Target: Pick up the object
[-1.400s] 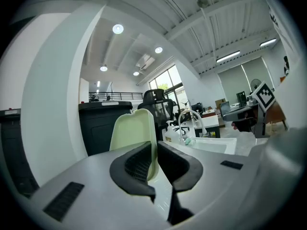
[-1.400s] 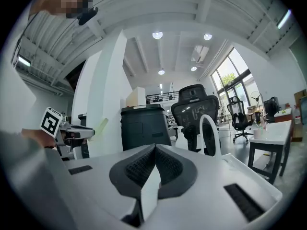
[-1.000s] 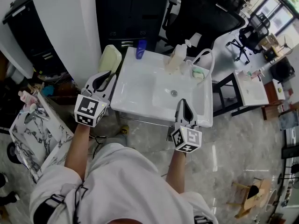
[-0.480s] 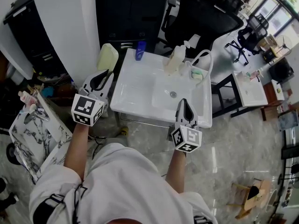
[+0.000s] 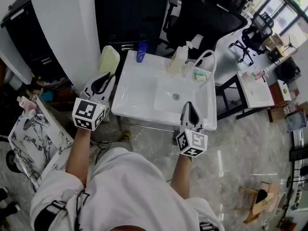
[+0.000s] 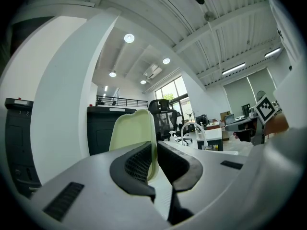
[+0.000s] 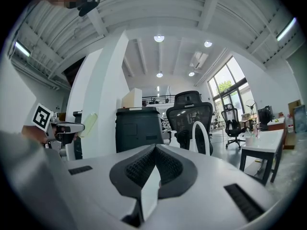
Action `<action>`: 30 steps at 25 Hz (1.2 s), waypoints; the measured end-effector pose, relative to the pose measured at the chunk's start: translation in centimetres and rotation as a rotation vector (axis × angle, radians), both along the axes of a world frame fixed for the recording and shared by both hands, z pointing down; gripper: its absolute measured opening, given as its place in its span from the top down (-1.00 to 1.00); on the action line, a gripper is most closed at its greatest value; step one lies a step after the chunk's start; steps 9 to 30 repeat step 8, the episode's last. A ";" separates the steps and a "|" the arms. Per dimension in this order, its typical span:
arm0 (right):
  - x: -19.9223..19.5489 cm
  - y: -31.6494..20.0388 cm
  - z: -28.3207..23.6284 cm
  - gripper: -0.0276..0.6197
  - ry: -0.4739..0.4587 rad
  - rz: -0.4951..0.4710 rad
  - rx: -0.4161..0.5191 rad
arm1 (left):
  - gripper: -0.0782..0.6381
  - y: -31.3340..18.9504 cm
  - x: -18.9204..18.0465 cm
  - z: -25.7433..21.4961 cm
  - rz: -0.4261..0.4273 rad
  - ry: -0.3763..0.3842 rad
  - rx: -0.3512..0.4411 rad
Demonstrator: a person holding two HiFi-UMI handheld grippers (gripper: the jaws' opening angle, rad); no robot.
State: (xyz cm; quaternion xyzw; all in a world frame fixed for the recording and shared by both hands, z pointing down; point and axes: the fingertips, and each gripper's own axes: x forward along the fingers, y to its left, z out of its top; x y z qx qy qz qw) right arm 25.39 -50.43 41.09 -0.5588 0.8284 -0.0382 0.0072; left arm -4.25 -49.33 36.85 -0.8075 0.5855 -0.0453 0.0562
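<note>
Pale green slab (image 5: 109,60) stands clamped upright in your left gripper (image 5: 103,80), just off the left edge of the white sink (image 5: 138,86). Your right gripper (image 5: 191,110), jaws together and empty, hovers at the sink's front edge.

Your left gripper (image 5: 109,77) is held out ahead on the left, its jaws clamped on a pale green pad (image 5: 109,59) that stands up beyond the tips. Your right gripper (image 5: 191,105) points forward on the right, nearer to you, jaws pressed together with nothing between them. Your left forearm (image 5: 79,150) and right forearm (image 5: 181,172) stretch forward, bare and well apart.
</note>
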 end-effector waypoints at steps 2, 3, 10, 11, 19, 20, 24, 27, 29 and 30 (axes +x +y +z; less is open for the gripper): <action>0.1 0.0 0.1 0.91 0.002 0.001 -0.002 | 0.63 -0.1 0.1 0.1 0.000 0.001 -0.002; 0.1 0.0 0.1 0.91 0.002 0.001 -0.004 | 0.63 -0.1 0.1 0.1 0.001 0.002 -0.004; 0.0 -0.2 0.3 0.91 0.002 -0.001 -0.011 | 0.64 -0.3 0.1 0.3 0.005 0.002 -0.009; 0.0 -0.2 0.3 0.91 0.002 -0.001 -0.011 | 0.64 -0.3 0.1 0.3 0.005 0.002 -0.009; 0.0 -0.2 0.3 0.91 0.002 -0.001 -0.011 | 0.64 -0.3 0.1 0.3 0.005 0.002 -0.009; 0.0 -0.2 0.3 0.91 0.002 -0.001 -0.011 | 0.64 -0.3 0.1 0.3 0.005 0.002 -0.009; 0.0 -0.2 0.3 0.91 0.002 -0.001 -0.011 | 0.64 -0.3 0.1 0.3 0.005 0.002 -0.009; 0.0 -0.2 0.3 0.91 0.002 -0.001 -0.011 | 0.64 -0.3 0.1 0.3 0.005 0.002 -0.009; 0.0 -0.2 0.3 0.91 0.002 -0.001 -0.011 | 0.64 -0.3 0.1 0.3 0.005 0.002 -0.009; 0.0 -0.2 0.3 0.91 0.002 -0.001 -0.011 | 0.64 -0.3 0.1 0.3 0.005 0.002 -0.009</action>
